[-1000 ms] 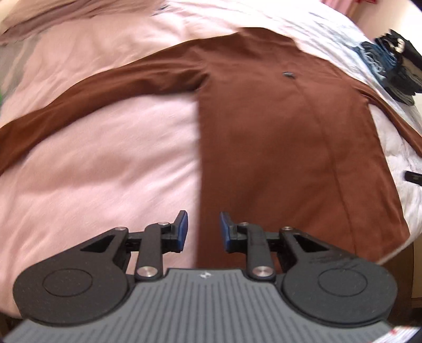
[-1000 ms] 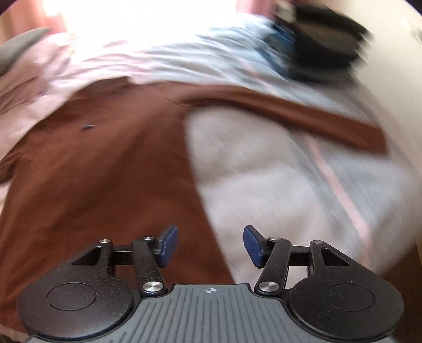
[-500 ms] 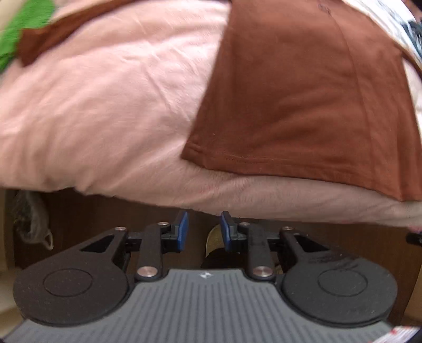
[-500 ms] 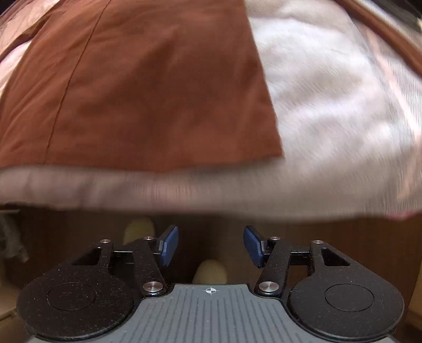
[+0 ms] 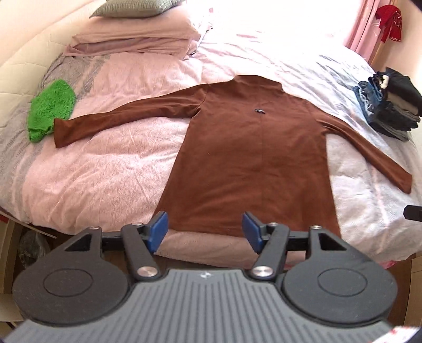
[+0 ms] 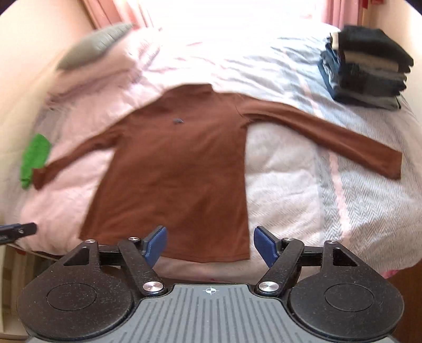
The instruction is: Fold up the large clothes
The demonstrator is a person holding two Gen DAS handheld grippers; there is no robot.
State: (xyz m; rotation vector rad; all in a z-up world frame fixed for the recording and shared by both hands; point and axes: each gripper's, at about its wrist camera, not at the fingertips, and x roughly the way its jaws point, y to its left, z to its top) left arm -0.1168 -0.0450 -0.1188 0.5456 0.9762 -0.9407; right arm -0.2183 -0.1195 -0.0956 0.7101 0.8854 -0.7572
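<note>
Both grippers have come up and back from the foot of the bed since half a second ago, when they looked at the bed's edge from low down; now each looks down over the whole bed (image 5: 110, 168) from above its near edge. Their jaws have also widened.

The left gripper (image 5: 205, 232) has its jaws apart and still opening, with nothing between the blue pads (image 5: 157, 231). The right gripper (image 6: 211, 245) stands spread wider, its jaws also opening, and it holds nothing.

The shirt (image 5: 253, 163), brown with long sleeves, lies flat on the bed, collar toward the far side and hem along the near edge. Both sleeves are stretched outward. The left cuff ends just beside a green cloth (image 5: 50, 108); the two may touch, but it is hard to tell. The right sleeve runs out over the pale striped part of the cover. A small dark mark (image 5: 259, 112) sits on the chest.

In the right wrist view the shirt (image 6: 179, 168) appears slightly blurred, with its hem just beyond the gripper's pads.

A stack of folded dark clothes (image 6: 366, 68) rests near the far right corner of the bed, well apart from the shirt. Pink folded bedding (image 5: 132, 39) and a grey pillow (image 5: 139, 6) lie at the far left. Pink curtains (image 5: 361, 23) hang by the window, with a red cloth (image 5: 390, 21) beside them.
</note>
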